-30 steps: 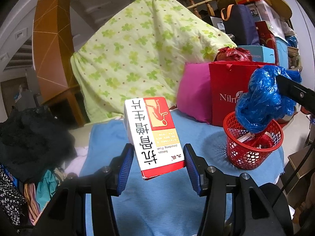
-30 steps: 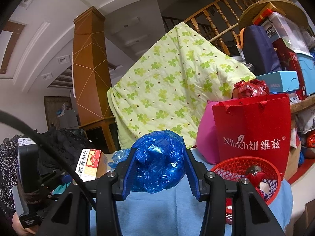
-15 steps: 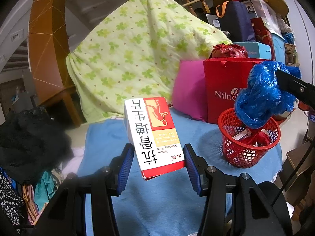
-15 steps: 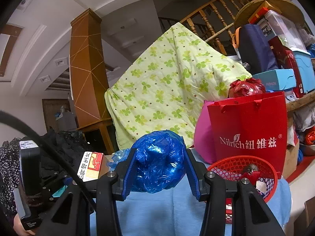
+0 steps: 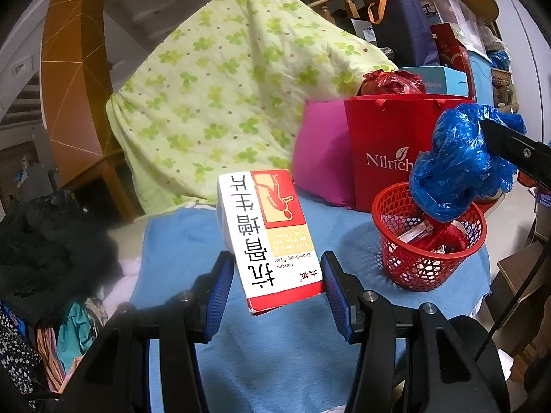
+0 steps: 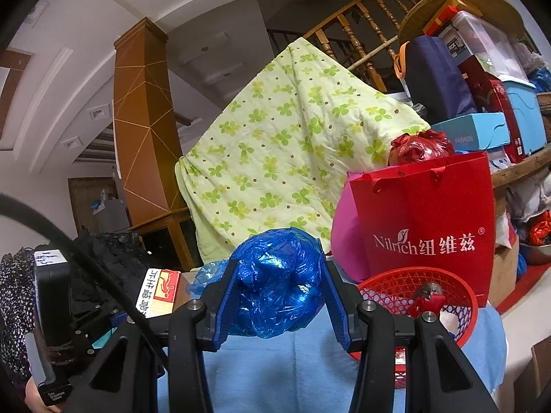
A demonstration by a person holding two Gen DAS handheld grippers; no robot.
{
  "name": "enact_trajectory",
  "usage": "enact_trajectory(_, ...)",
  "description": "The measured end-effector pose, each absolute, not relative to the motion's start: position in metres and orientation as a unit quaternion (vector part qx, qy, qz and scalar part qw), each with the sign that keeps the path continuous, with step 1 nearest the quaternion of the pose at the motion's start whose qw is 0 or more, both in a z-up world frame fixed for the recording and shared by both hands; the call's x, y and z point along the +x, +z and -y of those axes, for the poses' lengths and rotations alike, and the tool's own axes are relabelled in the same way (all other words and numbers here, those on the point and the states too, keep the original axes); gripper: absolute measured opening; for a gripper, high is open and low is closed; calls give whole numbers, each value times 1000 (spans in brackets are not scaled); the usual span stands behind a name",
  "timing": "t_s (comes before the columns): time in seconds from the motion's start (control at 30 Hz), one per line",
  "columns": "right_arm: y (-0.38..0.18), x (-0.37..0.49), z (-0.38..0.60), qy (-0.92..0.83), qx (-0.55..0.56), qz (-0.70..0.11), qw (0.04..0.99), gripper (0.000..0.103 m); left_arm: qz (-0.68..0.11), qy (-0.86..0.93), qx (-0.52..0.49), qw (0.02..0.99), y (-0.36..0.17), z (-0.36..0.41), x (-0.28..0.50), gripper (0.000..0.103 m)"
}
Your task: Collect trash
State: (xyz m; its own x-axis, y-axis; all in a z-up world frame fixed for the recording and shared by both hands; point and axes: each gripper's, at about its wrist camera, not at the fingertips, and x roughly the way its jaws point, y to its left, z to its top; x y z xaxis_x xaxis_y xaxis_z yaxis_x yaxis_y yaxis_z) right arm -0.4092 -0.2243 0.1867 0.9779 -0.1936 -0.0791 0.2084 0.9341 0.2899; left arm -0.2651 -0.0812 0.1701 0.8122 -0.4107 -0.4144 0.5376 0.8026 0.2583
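Two handheld grippers work above a table covered by one blue cloth (image 5: 282, 354). The left gripper (image 5: 275, 290) is clamped on one white and red medicine box (image 5: 272, 237), printed with Chinese characters that read upside down; its blue pads (image 5: 220, 292) press the box's lower edges, and the box leans toward 11 o'clock above the cloth. The right gripper (image 6: 280, 296) is clamped on one crumpled blue plastic bag (image 6: 279, 282), held between its two blue pads.

In the left wrist view, the blue bag (image 5: 458, 168) hangs at 3 o'clock, directly over one red mesh basket (image 5: 427, 268) that stands on the cloth and already holds a few scraps, red and white; their number cannot be told. In the right wrist view, the basket (image 6: 458, 303) sits at 4 o'clock, and the box (image 6: 158, 292) shows at 8 o'clock.

Behind the basket stands one red paper shopping bag (image 6: 430, 227) with white lettering, with one pink cushion (image 5: 320, 151) just beside it. One crumpled red plastic bag (image 6: 420, 146) sits at the shopping bag's top. One green clover-print quilt (image 5: 224, 96) is draped at 12 o'clock, with one orange-brown wooden column (image 6: 144, 130) at 10 o'clock. Stacked boxes and bags fill the 2 o'clock corner.
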Motion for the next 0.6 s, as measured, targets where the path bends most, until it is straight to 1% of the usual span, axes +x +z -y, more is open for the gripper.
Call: enact_trajectory(0.6,180,-413,237,-114,164,-29,979,50,-183,-267,192,927,163,99,-267,54)
